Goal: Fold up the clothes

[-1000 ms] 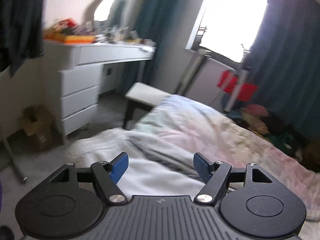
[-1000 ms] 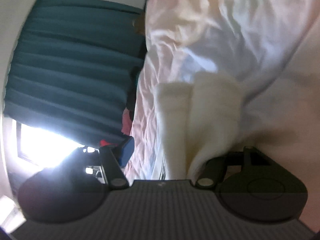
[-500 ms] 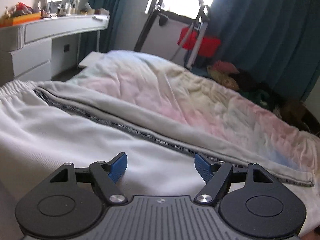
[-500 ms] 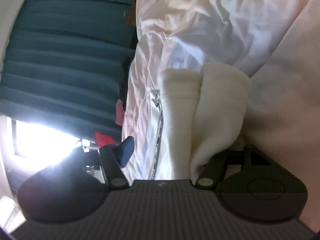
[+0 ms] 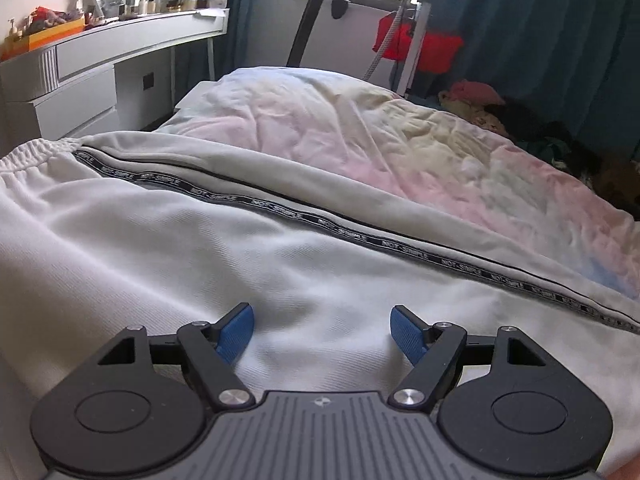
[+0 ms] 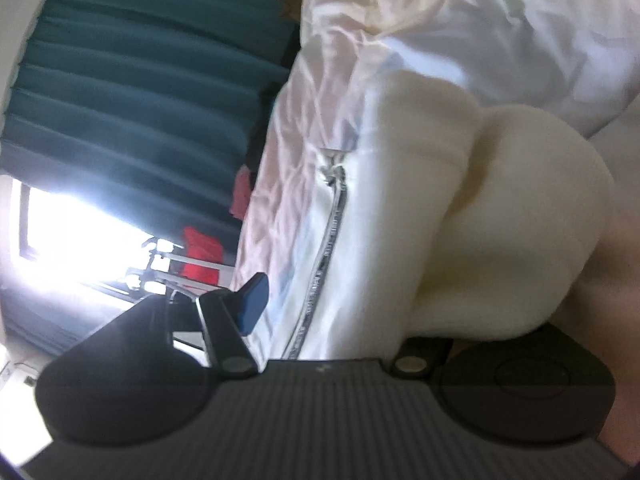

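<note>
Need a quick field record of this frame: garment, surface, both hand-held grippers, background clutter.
garment: white track pants with black lettered side stripe, spread flat on the bed
surface: pastel crumpled duvet
left hand-held gripper: open, low over the pants, nothing between the pads
right hand-held gripper: rolled sideways, a thick fold of the pants bunched over one finger; grip unclear
background: white dresser, teal curtains, red bag
</note>
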A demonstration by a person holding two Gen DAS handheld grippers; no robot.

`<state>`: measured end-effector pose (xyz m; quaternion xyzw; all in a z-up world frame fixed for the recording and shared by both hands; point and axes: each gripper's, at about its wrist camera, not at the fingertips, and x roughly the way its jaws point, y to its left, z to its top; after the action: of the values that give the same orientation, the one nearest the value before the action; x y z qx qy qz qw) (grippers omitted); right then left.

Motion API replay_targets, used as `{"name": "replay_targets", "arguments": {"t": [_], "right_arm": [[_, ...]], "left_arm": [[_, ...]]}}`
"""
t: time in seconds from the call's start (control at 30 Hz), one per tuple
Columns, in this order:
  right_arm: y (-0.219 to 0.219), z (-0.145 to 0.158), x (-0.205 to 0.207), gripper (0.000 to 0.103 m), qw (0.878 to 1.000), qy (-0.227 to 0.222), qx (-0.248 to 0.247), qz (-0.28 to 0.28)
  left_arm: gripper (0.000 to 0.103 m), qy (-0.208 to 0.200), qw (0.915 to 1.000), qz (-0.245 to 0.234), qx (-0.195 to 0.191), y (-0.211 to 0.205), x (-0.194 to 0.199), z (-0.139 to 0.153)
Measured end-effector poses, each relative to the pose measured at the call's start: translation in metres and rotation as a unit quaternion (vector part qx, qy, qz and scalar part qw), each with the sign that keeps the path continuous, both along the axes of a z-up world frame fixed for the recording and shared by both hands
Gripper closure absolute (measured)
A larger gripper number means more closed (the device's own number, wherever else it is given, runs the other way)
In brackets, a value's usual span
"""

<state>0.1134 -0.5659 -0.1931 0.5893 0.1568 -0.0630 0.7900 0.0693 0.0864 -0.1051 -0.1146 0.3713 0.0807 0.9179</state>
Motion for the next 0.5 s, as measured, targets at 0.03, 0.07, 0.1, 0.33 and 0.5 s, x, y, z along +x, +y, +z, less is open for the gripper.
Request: {"name": "replay_targets", "arguments": {"t": [0.03,0.07,0.1,0.33,0.5], "right_arm": [[0.001,0.001,0.002,0.036,1.000,0.000,-0.004,0.002],[0.001,0.004,0.004,0.036,1.000,-0.002,-0.010,0.006],[0.002,0.005,0.005,0.036,1.000,-0.010,-0.012,0.009],[-0.001,0.014,0.006,0.036,0.997,-0.067,-0.016,0.017],[0.002,0.014,0.009,0.056,0.999,0.006,-0.040,-0.007]], "left_arm": [[0.025,0.000,1.0000,-0.003,0.002,-0.002,-0.001,0.000],[0.024,-0.001,1.0000,-0.003,0.006,-0.004,-0.002,-0.001],[0.024,-0.002,0.9999,-0.003,0.010,-0.005,-0.002,-0.001],[0.024,-0.004,0.9998,-0.004,0.019,-0.011,-0.004,-0.002],[0.023,0.000,0.9995,-0.010,0.030,-0.015,-0.004,-0.004]]}}
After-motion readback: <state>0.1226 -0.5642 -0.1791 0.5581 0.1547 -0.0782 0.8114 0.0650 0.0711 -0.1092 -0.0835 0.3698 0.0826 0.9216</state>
